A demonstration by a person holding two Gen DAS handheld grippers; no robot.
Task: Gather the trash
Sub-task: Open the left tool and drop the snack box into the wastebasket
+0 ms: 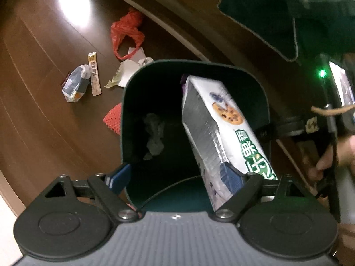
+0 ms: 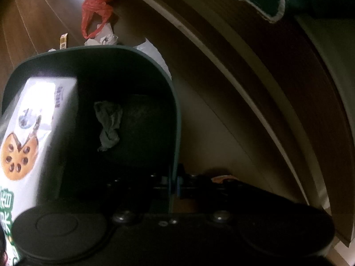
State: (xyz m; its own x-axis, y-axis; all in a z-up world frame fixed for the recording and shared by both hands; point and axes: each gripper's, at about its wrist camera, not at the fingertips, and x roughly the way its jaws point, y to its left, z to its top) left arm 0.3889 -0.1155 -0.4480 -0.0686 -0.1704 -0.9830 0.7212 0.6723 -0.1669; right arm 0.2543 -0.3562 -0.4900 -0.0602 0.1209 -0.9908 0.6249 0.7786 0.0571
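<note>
Gaping left tongs [image 1: 177, 177] touch cookie box [image 1: 219, 119] over bin [image 1: 133, 82].

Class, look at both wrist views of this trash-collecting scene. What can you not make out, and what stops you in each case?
- Bottom of the dark bin: left wrist view, in shadow and partly behind the cookie box.
- Small print on the floor wrappers: left wrist view, too small.
- Right gripper pads on the bin wall: right wrist view, too dark.
- Lower end of the cookie box: right wrist view, cut off by the left edge.
</note>
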